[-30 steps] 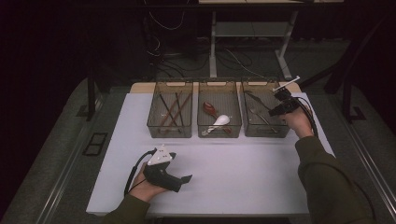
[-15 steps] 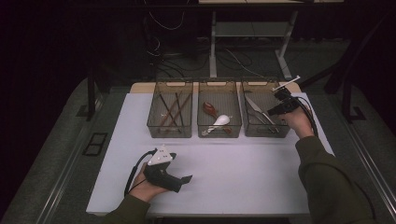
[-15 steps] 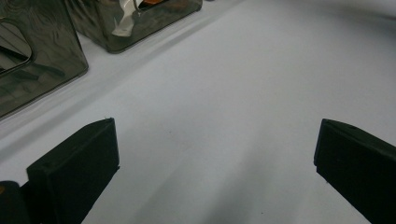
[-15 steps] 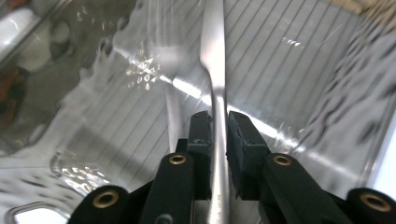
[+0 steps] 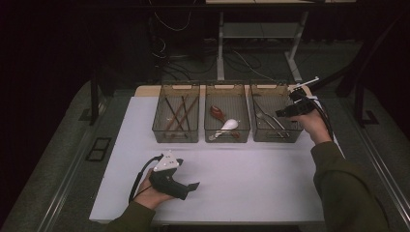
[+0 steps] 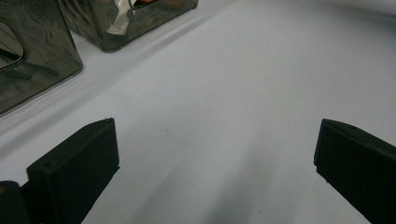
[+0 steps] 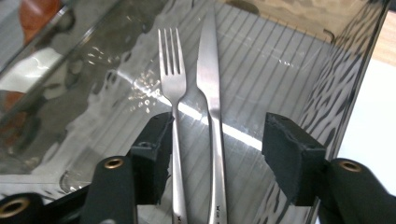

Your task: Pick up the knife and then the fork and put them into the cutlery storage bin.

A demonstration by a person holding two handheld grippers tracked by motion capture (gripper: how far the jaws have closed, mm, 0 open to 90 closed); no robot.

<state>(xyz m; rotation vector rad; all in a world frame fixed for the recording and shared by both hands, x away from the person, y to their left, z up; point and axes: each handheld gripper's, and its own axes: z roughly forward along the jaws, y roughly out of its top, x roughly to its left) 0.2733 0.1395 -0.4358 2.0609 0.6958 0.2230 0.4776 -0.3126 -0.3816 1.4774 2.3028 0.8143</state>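
My right tongs (image 7: 212, 154) hang inside the smoky clear plastic bin (image 5: 272, 118) at about two o'clock on the white counter (image 5: 241, 174); their jaws have just been opening and now stand apart around the steel fork (image 7: 173, 93) and steel table knife (image 7: 210, 84), which lie side by side on the ribbed bin floor, pads pressing neither (the fork's handle runs just beside one pad). I judge this the letting-go step; next I should lift straight out without snagging. My left tongs (image 6: 210, 154) rest wide open and empty at seven o'clock. I read no writing.
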